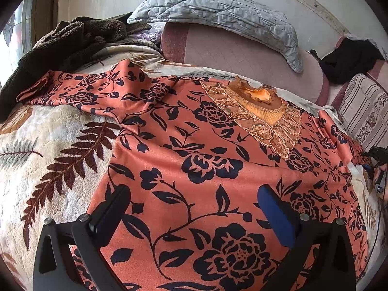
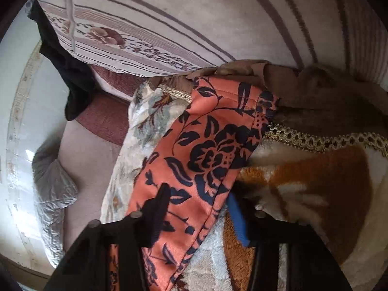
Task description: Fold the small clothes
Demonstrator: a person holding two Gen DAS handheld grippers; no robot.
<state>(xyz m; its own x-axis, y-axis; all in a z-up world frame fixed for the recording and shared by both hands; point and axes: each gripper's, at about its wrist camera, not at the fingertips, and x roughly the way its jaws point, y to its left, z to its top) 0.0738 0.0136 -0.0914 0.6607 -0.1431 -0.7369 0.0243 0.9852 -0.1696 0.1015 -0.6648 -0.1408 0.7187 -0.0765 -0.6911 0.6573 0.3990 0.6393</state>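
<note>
Showing no readable writing: floral blouse [image 1: 194, 150]

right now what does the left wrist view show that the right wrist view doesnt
Only the left wrist view: the whole orange floral top spread flat, its lace collar, a brown fleece, and the open left gripper above the cloth.
Only the right wrist view: the right gripper with a sleeve between its fingers, close up.
Both: the leaf-print blanket, the striped pillow, and a black garment.
</note>
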